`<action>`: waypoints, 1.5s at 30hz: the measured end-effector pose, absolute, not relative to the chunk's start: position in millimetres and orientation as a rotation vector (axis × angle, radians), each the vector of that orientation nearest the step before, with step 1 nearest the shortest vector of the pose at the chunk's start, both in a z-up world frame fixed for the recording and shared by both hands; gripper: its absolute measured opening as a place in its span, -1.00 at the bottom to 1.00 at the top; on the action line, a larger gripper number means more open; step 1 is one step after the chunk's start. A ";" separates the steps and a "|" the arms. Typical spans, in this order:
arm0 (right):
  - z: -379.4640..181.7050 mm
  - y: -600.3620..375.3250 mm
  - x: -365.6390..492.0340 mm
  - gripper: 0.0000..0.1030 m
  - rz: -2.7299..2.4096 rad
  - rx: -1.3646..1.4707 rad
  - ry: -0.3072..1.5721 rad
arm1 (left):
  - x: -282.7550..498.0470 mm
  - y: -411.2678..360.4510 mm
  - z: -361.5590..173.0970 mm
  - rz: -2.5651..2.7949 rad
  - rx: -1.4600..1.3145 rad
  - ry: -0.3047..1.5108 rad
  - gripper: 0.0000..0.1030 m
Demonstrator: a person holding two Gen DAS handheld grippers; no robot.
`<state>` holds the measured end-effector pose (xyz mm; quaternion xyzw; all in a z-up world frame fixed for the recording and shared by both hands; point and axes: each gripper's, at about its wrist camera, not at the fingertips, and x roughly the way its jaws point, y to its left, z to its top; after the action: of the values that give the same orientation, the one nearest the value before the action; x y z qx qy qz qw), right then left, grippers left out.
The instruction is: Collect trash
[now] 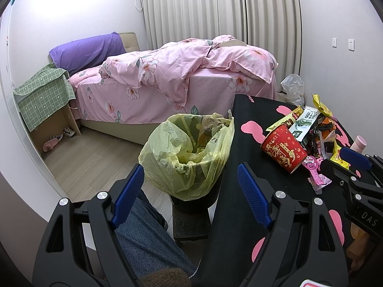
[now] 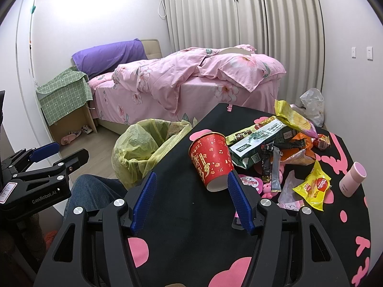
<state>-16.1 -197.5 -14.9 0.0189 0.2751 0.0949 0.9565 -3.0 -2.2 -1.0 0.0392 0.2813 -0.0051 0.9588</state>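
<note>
Both grippers stood with jaws spread and nothing between them: the left gripper (image 1: 191, 191) hung over the table's edge beside the bin, and the right gripper (image 2: 191, 203) hovered above the black table (image 2: 186, 215) just short of the red paper cup (image 2: 211, 159).

That cup lay tipped on its side, its long axis running away from the right gripper, narrow base toward it and wide mouth toward the bed (image 2: 191, 83).

Behind it sprawled a heap of crinkled foil wrappers (image 2: 270, 141).

A glossy yellow snack packet (image 2: 313, 186) and a smooth pink cylinder bottle (image 2: 353, 178) showed fully only in the right wrist view.

The left wrist view looked straight into the bin's thin, wrinkled yellow bag (image 1: 189, 153), which the right view caught only from the side.

Pink shapes dotted the matte tabletop.
</note>
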 end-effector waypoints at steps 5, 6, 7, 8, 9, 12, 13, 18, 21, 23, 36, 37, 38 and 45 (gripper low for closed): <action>-15.1 -197.7 -15.6 0.14 0.192 0.041 0.560 | -3.4 -2.7 -1.5 -0.010 0.079 0.571 0.49; -15.2 -197.6 -15.6 0.14 0.193 0.041 0.561 | -3.6 -3.0 -1.7 -0.011 0.079 0.572 0.49; -15.2 -197.3 -15.7 0.14 0.193 0.040 0.559 | -3.3 -2.4 -1.1 -0.011 0.079 0.571 0.49; -15.0 -197.4 -16.1 0.14 0.192 0.040 0.559 | -3.5 -2.6 -1.3 -0.011 0.079 0.571 0.49; -15.2 -197.2 -15.8 0.14 0.192 0.039 0.558 | -3.0 -2.1 -1.0 -0.011 0.079 0.570 0.49; -15.1 -197.4 -15.6 0.14 0.192 0.039 0.558 | -3.8 -2.8 -1.3 -0.010 0.079 0.570 0.49; -15.0 -197.6 -15.7 0.14 0.193 0.040 0.558 | -3.9 -2.9 -1.3 -0.009 0.079 0.569 0.49; -15.2 -197.3 -15.7 0.14 0.192 0.039 0.558 | -3.1 -2.1 -0.9 -0.011 0.080 0.569 0.49; -15.0 -197.9 -15.8 0.14 0.193 0.039 0.558 | -3.5 -2.5 -1.4 -0.011 0.079 0.570 0.49; -15.1 -197.5 -15.4 0.14 0.192 0.040 0.559 | -3.4 -2.2 -1.4 -0.011 0.078 0.570 0.49; -14.8 -198.3 -15.8 0.14 0.195 0.040 0.561 | -4.6 0.5 -2.4 -0.012 0.077 0.573 0.49; -14.8 -197.8 -15.8 0.14 0.192 0.040 0.559 | -4.6 0.8 -2.6 -0.012 0.076 0.574 0.49; -14.8 -197.8 -15.8 0.14 0.192 0.039 0.559 | -4.2 1.9 -2.3 -0.011 0.077 0.573 0.49; -15.9 -221.7 -18.4 0.14 0.115 0.010 0.558 | 23.0 -16.2 -3.1 -0.142 0.044 0.628 0.49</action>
<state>-18.4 -221.7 -15.9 0.0049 0.2750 0.0566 0.9598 23.0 -16.2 -3.1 0.0218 0.3083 -0.0698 0.9485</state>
